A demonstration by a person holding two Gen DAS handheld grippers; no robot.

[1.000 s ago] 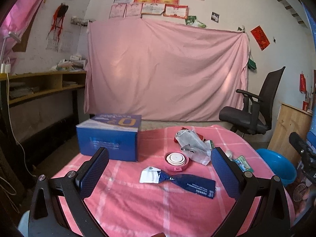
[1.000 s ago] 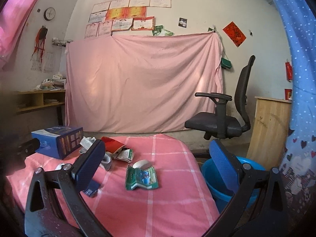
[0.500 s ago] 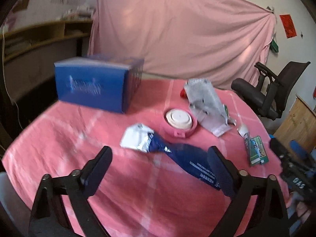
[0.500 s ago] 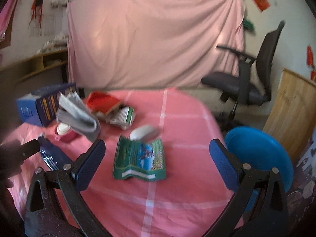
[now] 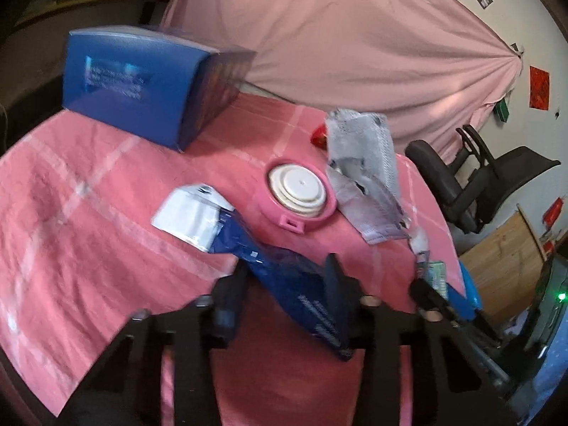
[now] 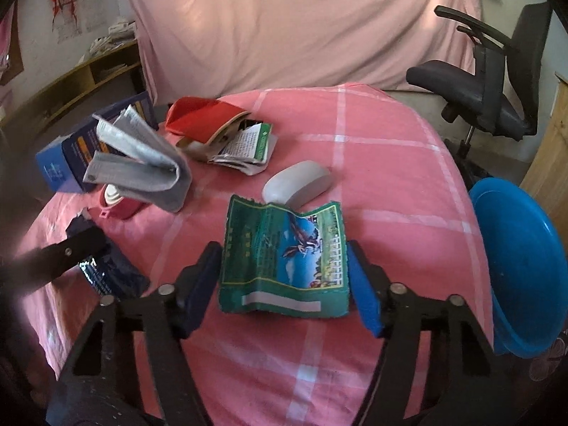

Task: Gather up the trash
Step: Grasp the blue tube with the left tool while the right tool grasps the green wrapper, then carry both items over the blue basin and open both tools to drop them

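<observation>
A dark blue wrapper (image 5: 284, 273) with a white end lies on the pink checked tablecloth (image 5: 88, 213). My left gripper (image 5: 284, 284) is down on it, its jaws narrowed around the wrapper's middle. In the right wrist view a green printed wrapper (image 6: 284, 269) lies flat between the fingers of my right gripper (image 6: 284, 280), whose jaws sit close to both its side edges. A crumpled grey wrapper (image 5: 365, 174) stands behind a pink lid (image 5: 298, 195).
A blue box (image 5: 149, 78) stands at the table's far left. A white computer mouse (image 6: 296, 184), a red paddle (image 6: 202, 117) and a leaflet (image 6: 245, 145) lie further back. A blue basin (image 6: 518, 262) sits off the table's right edge. An office chair (image 6: 486, 81) stands behind.
Both grippers have dropped down to the table and their jaws have narrowed, the left around the blue wrapper, the right around the green wrapper.
</observation>
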